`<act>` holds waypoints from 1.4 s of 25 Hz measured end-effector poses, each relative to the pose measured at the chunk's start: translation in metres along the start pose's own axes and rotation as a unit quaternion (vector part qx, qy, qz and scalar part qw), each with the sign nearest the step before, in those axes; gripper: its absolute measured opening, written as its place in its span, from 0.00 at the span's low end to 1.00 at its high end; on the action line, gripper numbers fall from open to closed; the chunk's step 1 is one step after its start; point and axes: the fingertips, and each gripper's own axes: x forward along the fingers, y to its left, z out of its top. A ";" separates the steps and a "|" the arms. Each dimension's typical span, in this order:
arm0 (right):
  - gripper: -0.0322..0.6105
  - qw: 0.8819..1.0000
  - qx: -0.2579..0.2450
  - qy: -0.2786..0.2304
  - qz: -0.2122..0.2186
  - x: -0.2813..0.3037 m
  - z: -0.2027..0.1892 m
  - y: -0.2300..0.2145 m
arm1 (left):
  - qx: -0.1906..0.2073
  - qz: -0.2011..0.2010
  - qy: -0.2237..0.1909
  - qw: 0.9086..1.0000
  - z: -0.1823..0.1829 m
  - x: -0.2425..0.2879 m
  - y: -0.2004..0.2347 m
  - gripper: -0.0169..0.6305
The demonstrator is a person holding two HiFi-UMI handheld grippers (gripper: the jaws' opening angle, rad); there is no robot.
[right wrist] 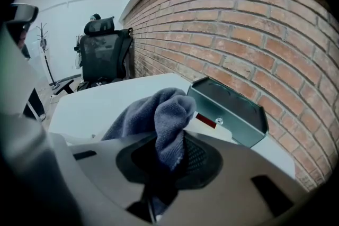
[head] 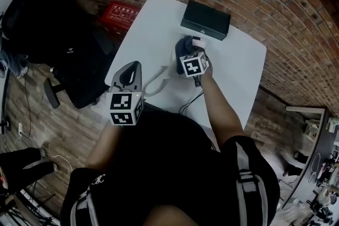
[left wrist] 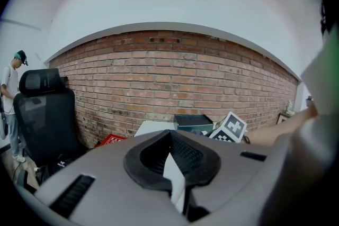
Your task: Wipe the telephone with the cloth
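Note:
My right gripper (head: pixel 188 50) is shut on a blue-grey cloth (head: pixel 184 45) over the middle of the white table (head: pixel 238 66). In the right gripper view the cloth (right wrist: pixel 159 114) bulges up out of that gripper (right wrist: pixel 168 151). It hangs just in front of a white telephone part with a red mark (right wrist: pixel 214 123). A white curved piece, apparently the handset (head: pixel 154 83), runs from under the cloth toward my left gripper (head: pixel 131 69). The left gripper (left wrist: pixel 172 166) is raised near the table's front-left edge. A thin white piece (left wrist: pixel 174 177) is pinched between its jaws.
A dark box (head: pixel 205 19) lies at the table's far edge by the brick wall, just behind the cloth (right wrist: pixel 233 108). A black office chair (head: pixel 58 34) and a red case (head: pixel 121 13) stand on the floor to the left. A person (left wrist: pixel 10 92) stands far left.

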 end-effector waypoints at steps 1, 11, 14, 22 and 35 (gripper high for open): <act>0.13 1.000 -0.004 -0.002 0.002 -0.002 -0.003 0.003 | 0.000 -0.002 0.001 1.000 0.000 0.001 -0.001 0.02; 0.13 1.000 -0.001 -0.013 0.027 -0.017 -0.030 0.030 | 0.004 -0.012 0.003 1.000 0.001 0.007 -0.008 0.02; 0.13 0.999 -0.001 -0.011 0.034 -0.022 -0.039 0.038 | 0.004 -0.014 0.004 1.000 0.000 0.009 -0.010 0.02; 0.13 0.998 0.011 -0.011 0.062 -0.035 -0.064 0.060 | 0.001 -0.018 0.006 1.000 -0.002 0.011 -0.011 0.02; 0.14 0.994 0.057 -0.016 0.091 -0.046 -0.091 0.047 | 0.001 -0.028 -0.001 1.000 0.003 0.014 -0.012 0.02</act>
